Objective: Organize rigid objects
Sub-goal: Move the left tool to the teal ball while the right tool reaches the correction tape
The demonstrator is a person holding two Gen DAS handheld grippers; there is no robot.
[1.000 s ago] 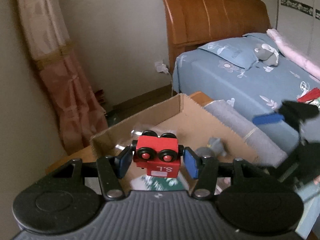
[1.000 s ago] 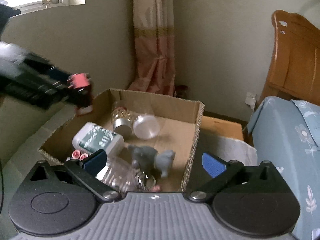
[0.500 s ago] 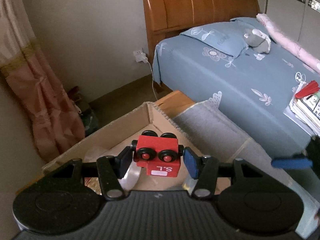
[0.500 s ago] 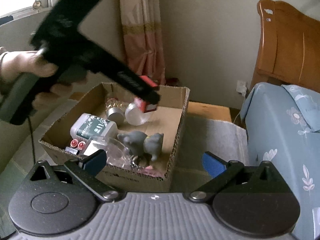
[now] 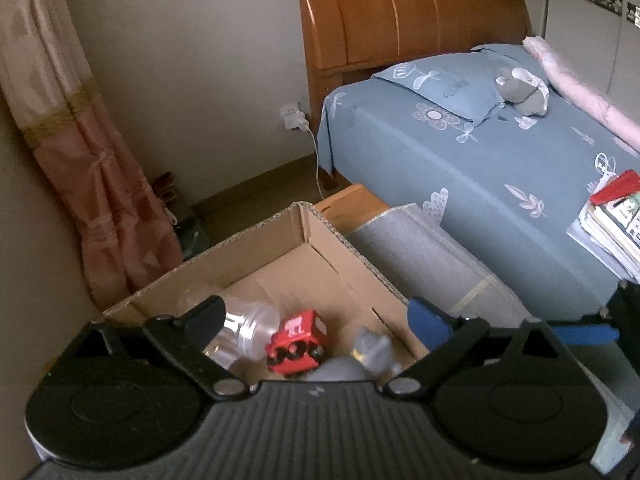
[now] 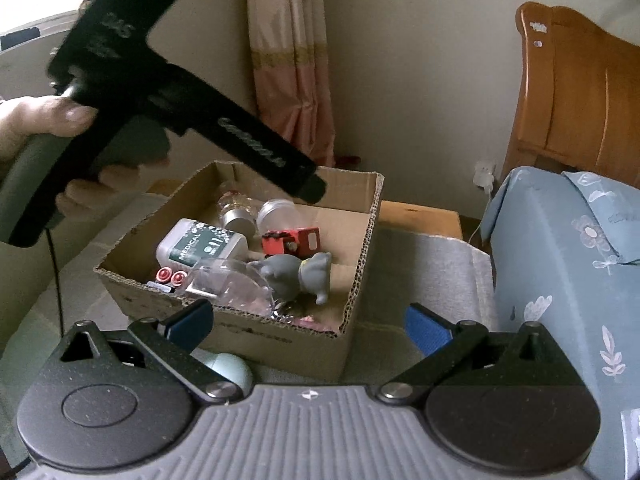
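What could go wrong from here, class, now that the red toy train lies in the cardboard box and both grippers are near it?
1. The left gripper, whose jaws have just been opening with nothing between them, hangs low over the cardboard box; pulling away, it might clip the rim and shift the box.
2. The red toy train rests against a clear jar; it may roll or settle.
3. The open right gripper is close to the box's front wall and could bump it.

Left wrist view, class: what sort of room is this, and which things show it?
Most likely a bedroom: a bed with a blue floral sheet, a carved wooden headboard and a pink curtain.
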